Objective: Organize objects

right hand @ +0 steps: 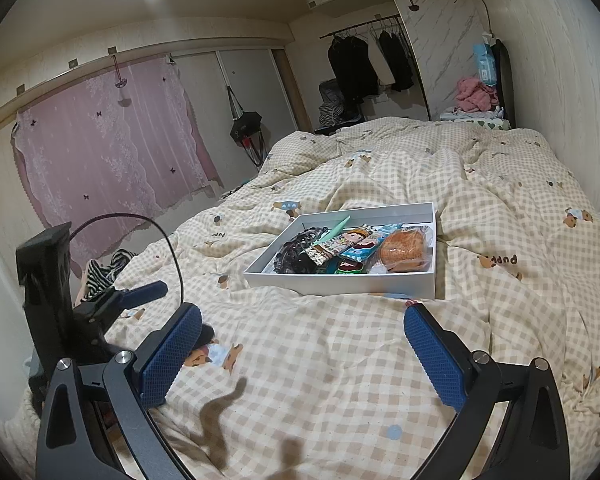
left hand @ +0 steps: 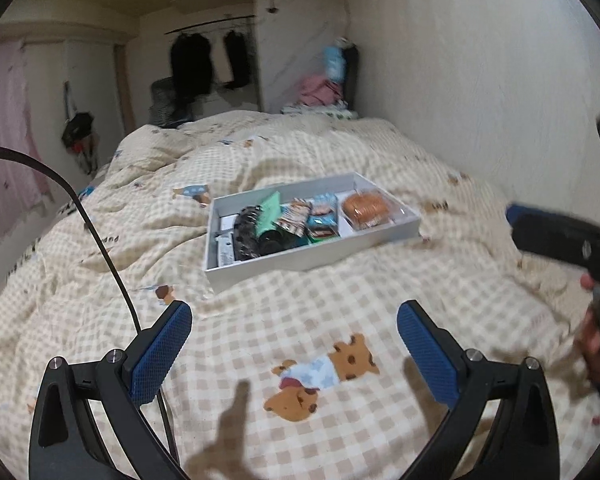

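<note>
White tray (right hand: pixel 340 280) on my checked quilt (right hand: pixel 340 360) holds snack packets (right hand: pixel 352 246); both my left gripper (left hand: pixel 294 350) and right gripper (right hand: pixel 302 354) gape, empty.

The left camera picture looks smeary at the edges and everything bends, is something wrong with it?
Left wrist view: the other gripper at the right edge is smeared by motion, and the far closet is soft; the white box is fairly sharp. Right wrist view: crisper overall. Both views: the fisheye lens bows the walls, dark corners ring the picture, and gripper shadows fall on the checked quilt.

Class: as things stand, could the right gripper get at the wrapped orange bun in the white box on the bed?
Probably yes: the right gripper is open and empty, the orange bun lies uncovered at the white box's near end, with only bare quilt between.
</note>
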A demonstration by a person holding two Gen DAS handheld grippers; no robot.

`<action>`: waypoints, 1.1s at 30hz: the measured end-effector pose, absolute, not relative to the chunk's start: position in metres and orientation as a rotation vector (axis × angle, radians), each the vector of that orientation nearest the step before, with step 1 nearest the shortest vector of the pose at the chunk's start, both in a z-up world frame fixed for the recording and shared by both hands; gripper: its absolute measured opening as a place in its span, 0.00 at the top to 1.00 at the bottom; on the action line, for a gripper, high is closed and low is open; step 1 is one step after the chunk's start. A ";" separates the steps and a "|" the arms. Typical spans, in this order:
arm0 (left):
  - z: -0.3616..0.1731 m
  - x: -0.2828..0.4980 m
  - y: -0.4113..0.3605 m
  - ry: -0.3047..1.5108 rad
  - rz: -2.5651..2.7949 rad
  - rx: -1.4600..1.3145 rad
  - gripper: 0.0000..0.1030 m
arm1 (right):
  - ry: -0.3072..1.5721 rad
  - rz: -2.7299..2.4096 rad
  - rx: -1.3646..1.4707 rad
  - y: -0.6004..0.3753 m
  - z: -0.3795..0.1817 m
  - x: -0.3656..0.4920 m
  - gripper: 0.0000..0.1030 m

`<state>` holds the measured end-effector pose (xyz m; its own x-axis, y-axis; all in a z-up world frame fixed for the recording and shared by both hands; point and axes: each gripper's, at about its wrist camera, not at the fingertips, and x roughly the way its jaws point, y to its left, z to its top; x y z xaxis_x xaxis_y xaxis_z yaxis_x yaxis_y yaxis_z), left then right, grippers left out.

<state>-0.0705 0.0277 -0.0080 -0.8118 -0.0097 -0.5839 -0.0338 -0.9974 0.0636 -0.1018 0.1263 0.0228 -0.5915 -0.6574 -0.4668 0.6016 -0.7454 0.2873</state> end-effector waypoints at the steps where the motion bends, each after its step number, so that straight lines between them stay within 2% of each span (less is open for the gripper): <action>1: -0.009 -0.070 0.032 0.155 2.961 -0.961 0.00 | -0.128 -2.303 0.728 0.126 0.023 -0.102 0.01; 4: -0.009 -0.065 0.040 0.227 2.935 -0.925 0.00 | -0.129 -2.303 0.728 0.126 0.023 -0.102 0.01; 11: -0.006 -0.066 0.029 0.132 2.952 -0.922 0.00 | -0.129 -2.302 0.728 0.126 0.023 -0.102 0.01; 18: 0.003 -0.060 0.025 0.113 2.990 -0.861 0.00 | -0.131 -2.302 0.730 0.126 0.023 -0.102 0.01; 29: 0.009 -0.064 -0.016 -0.236 2.915 -0.830 0.00 | -0.141 -2.294 0.739 0.125 0.021 -0.101 0.01; 33: 0.008 -0.066 -0.016 -0.251 2.907 -0.855 0.00 | -0.145 -2.294 0.738 0.126 0.021 -0.102 0.01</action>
<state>-0.0662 -0.0164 0.0084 -0.8370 0.1430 -0.5281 -0.0505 -0.9813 -0.1856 -0.1018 0.1260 0.0209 -0.5837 -0.6642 -0.4671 0.5999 -0.7404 0.3032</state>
